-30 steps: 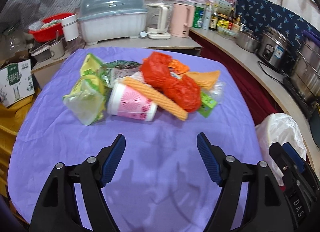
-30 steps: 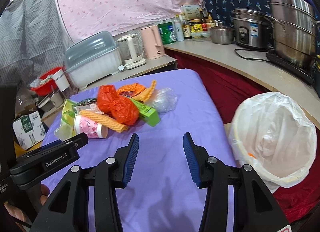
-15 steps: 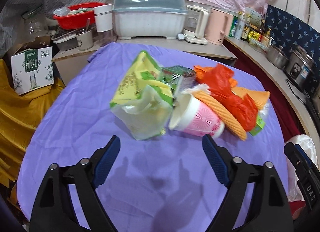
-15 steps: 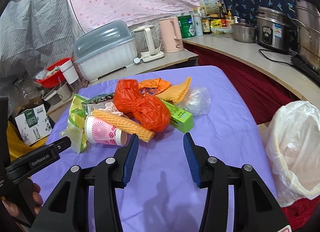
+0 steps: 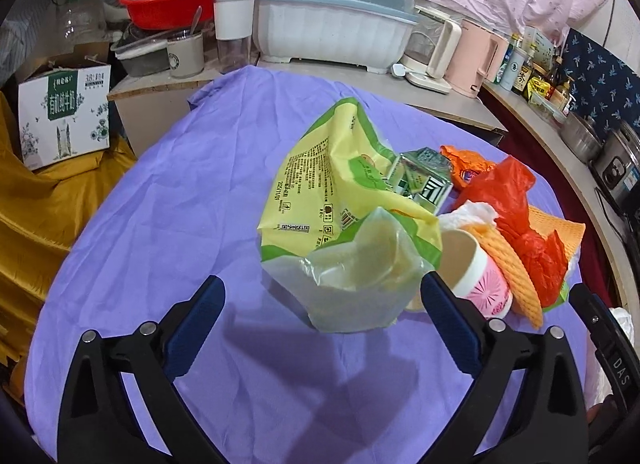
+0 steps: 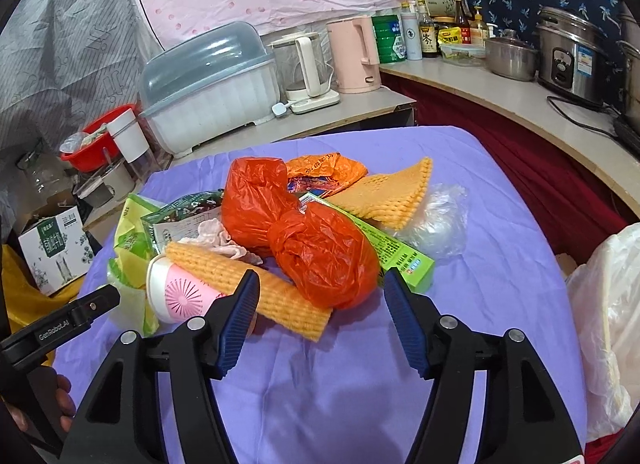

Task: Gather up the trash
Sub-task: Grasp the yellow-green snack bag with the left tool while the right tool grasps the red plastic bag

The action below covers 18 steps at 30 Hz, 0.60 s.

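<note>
So the trash is all heaped in the middle of the purple tablecloth [image 5: 168, 199], and I'll use the pink paper cup [image 6: 182, 296] as my landmark. The cup lies on its side, long axis roughly across the table, mouth toward the yellow-green snack bag [image 5: 332, 191] just beside it. An orange foam net sleeve [image 6: 256, 288] lies slanted over the cup, one end on top of it. Behind that sits the knotted red plastic bag [image 6: 304, 236], covering most of a green box [image 6: 396, 252] whose far end is hidden.

Left gripper [image 5: 322, 306]: jaws have just been opening, spread wide, the bag's clear open end between them, pads not pressing it. Right gripper [image 6: 320, 314]: also just been opening, empty, close to the red bag. The white-lined bin [image 6: 608, 304] well right of the cup is cut off at the edge.
</note>
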Each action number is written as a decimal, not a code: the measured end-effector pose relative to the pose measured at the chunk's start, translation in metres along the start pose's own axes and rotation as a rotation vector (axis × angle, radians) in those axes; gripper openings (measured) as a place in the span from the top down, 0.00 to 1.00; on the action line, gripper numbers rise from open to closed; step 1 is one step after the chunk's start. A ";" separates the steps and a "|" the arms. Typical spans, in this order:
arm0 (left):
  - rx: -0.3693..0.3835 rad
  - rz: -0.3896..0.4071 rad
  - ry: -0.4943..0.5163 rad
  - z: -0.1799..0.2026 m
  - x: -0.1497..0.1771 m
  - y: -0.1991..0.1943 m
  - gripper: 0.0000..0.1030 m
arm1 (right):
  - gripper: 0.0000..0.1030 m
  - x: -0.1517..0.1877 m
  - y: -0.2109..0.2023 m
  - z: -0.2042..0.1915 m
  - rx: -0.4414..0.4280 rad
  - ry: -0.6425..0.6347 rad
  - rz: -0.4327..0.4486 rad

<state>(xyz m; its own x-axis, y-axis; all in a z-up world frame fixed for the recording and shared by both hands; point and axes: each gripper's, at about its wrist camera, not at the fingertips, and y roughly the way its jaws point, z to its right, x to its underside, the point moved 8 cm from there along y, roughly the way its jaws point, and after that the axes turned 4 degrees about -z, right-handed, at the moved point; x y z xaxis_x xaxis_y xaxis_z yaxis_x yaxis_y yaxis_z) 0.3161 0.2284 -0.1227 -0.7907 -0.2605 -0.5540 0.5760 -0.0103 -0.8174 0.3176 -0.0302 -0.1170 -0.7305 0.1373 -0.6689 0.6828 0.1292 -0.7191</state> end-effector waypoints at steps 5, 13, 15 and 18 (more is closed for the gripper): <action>0.041 -0.032 -0.011 0.000 -0.004 0.018 0.08 | 0.39 -0.006 0.021 -0.003 0.010 -0.006 -0.017; 0.082 -0.052 -0.024 0.001 -0.010 0.036 0.11 | 0.35 -0.010 0.045 -0.009 0.017 -0.022 -0.039; 0.083 -0.050 -0.018 0.002 -0.010 0.037 0.19 | 0.35 -0.007 0.048 -0.011 0.019 -0.028 -0.046; 0.095 -0.052 -0.014 0.003 -0.010 0.037 0.37 | 0.52 -0.003 0.052 -0.012 0.018 -0.033 -0.054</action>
<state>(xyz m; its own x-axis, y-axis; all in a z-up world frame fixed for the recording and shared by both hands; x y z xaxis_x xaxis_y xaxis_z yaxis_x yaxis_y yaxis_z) 0.3460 0.2279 -0.1466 -0.8173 -0.2709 -0.5085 0.5520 -0.1151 -0.8259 0.3553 -0.0126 -0.1500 -0.7667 0.0981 -0.6345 0.6420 0.1175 -0.7576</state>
